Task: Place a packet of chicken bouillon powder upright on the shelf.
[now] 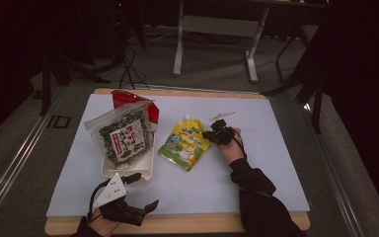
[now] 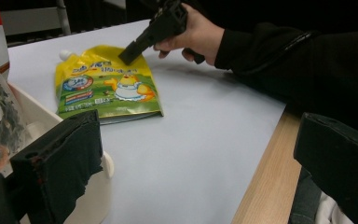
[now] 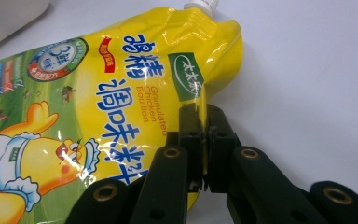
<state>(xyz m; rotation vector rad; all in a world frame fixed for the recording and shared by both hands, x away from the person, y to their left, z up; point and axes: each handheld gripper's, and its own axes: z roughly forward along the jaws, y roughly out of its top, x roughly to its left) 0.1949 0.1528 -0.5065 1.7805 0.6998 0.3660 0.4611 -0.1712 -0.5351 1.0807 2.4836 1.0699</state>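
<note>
In the right gripper view the right tongs (image 3: pixel 204 140) are pinched shut on the side edge of the yellow pouch (image 3: pixel 98 107), a fold of film caught between the pads; the printed label and cartoon chick read clearly here. The high view gives the layout instead: the pouch (image 1: pixel 185 144) lies flat near the middle of the table (image 1: pixel 256 163), long axis running from 7 to 1 o'clock, white spout (image 1: pixel 187 117) toward 12. A seaweed bag (image 1: pixel 122 138) rests in a white tray (image 1: pixel 128 170) at the pouch's 9 o'clock. The left tongs (image 1: pixel 140 195) hover open near the table's front edge, gripping nothing; the left gripper view shows their jaws spread wide.
</note>
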